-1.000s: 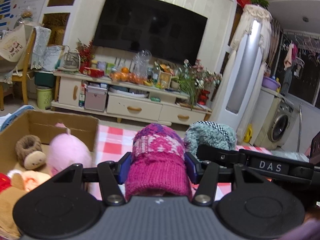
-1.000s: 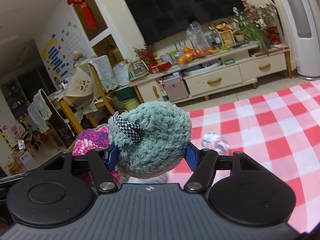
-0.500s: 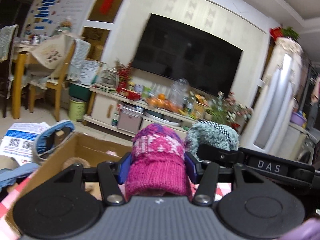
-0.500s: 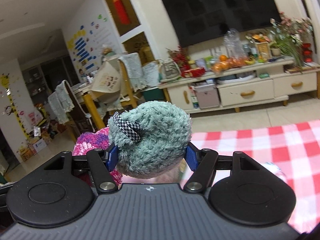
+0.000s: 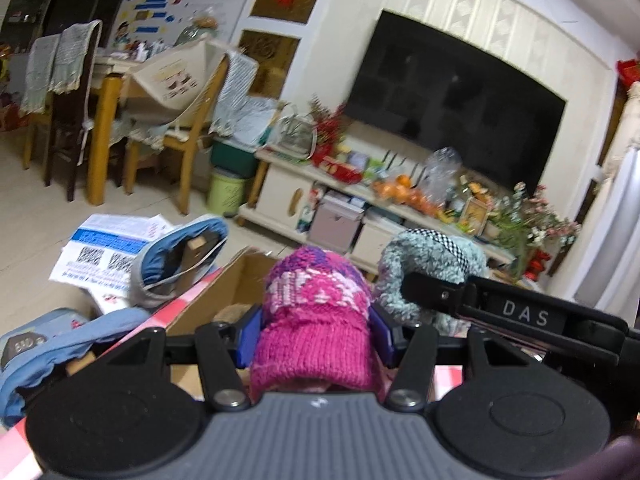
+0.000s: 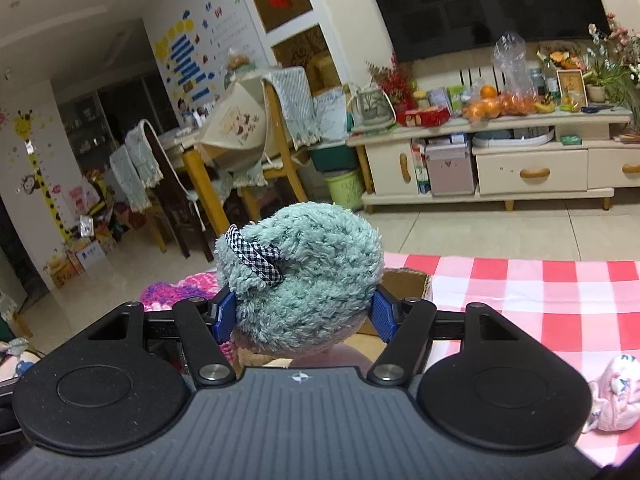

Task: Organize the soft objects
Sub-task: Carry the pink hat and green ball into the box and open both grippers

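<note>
My left gripper [image 5: 314, 334] is shut on a pink and purple knitted hat [image 5: 314, 320] and holds it over the near edge of an open cardboard box [image 5: 224, 296]. My right gripper [image 6: 302, 316] is shut on a fluffy teal slipper [image 6: 308, 280] with a black-and-white checked strap. The teal slipper also shows in the left wrist view [image 5: 428, 264], just right of the knitted hat. The knitted hat shows in the right wrist view [image 6: 180, 294] to the left of the slipper. The box corner [image 6: 404, 282] lies behind the slipper.
The table has a red-and-white checked cloth [image 6: 540, 300]. A small pink and white soft thing [image 6: 616, 396] lies at its right. Blue cloth shoes [image 5: 176, 256] and papers [image 5: 100, 248] lie left of the box. Chairs, a TV cabinet [image 6: 500, 164] and floor lie beyond.
Both grippers have swung to the left with their soft things still held. The box contents have dropped out of the left wrist view, and the dining chairs have come into view.
</note>
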The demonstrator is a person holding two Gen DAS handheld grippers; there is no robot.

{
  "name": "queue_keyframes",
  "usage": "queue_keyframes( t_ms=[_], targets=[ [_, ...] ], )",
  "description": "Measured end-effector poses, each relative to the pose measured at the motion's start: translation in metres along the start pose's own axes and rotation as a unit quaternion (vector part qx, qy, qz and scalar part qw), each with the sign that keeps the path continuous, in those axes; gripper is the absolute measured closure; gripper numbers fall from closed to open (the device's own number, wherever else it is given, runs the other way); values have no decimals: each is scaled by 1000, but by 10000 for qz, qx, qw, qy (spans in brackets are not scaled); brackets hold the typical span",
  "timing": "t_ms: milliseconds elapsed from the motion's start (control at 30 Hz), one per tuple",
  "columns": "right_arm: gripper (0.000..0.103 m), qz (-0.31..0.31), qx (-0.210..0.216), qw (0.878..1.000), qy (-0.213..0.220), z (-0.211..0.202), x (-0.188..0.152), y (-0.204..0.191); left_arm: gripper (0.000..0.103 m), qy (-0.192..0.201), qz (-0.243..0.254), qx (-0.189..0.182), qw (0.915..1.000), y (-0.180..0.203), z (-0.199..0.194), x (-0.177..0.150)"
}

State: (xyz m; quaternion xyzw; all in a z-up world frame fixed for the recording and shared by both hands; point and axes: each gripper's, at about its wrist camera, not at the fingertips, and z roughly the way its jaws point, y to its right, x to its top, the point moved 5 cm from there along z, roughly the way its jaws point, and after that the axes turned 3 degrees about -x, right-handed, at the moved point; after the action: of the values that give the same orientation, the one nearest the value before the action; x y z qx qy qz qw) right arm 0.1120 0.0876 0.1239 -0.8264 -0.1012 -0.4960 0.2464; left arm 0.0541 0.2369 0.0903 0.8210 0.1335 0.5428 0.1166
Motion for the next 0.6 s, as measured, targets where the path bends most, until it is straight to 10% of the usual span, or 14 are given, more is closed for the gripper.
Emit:
queue_keyframes(
  t_ms=[600],
  targets=[
    [7,158,-190,9991,-345,18,-9,0,45,-438,-130,559,9974,-12,15,-8]
  ],
)
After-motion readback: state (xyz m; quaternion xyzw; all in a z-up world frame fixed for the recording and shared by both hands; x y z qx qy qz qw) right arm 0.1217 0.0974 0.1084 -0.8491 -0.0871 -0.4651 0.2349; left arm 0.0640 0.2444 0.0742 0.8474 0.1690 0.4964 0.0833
